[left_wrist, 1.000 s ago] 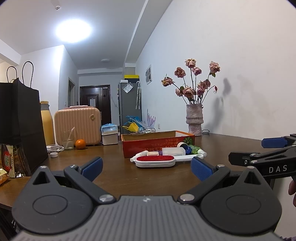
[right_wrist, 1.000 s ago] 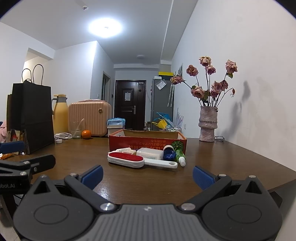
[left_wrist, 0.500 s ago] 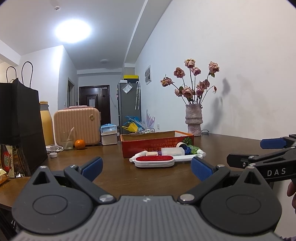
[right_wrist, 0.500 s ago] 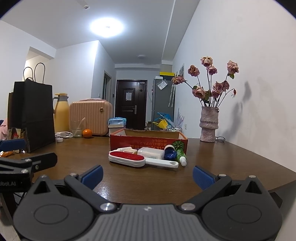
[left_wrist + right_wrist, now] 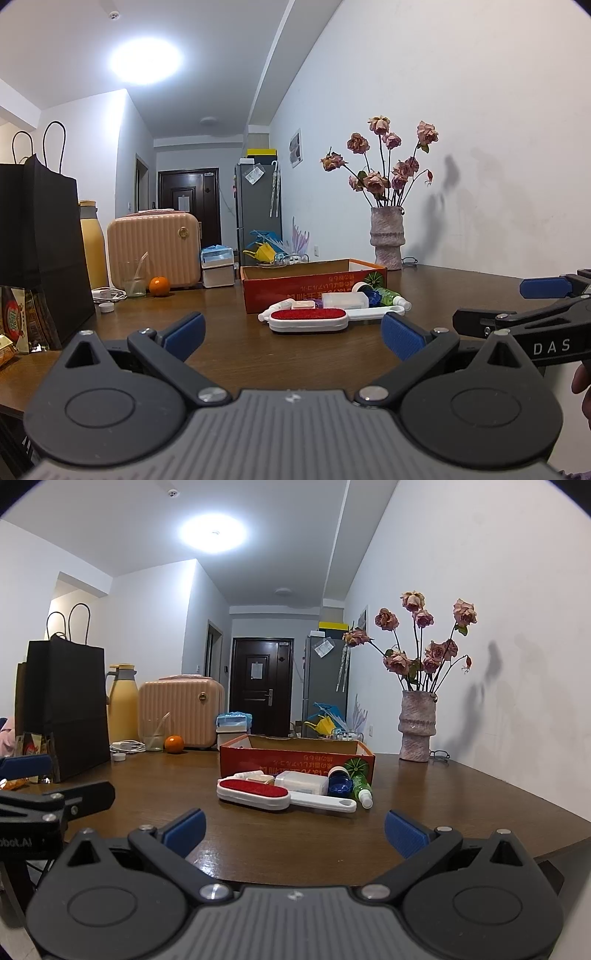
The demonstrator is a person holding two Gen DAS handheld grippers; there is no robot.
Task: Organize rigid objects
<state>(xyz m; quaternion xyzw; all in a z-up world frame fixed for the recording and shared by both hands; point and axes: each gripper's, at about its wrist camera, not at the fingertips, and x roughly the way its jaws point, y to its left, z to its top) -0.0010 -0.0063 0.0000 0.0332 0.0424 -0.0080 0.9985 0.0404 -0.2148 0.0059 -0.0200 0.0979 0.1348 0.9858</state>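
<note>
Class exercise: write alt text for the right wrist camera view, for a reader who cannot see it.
An open right gripper points across a brown wooden table at a red and white lint brush lying among small bottles and a white box, just in front of a red cardboard box. A vase of dried roses stands by the wall on the right, and the left gripper shows at the left edge.

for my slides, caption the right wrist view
Open right gripper facing a lint brush before a red box.

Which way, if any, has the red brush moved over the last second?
No. The red brush still lies on the table just in front of the orange box, in the same place against it as before.
</note>
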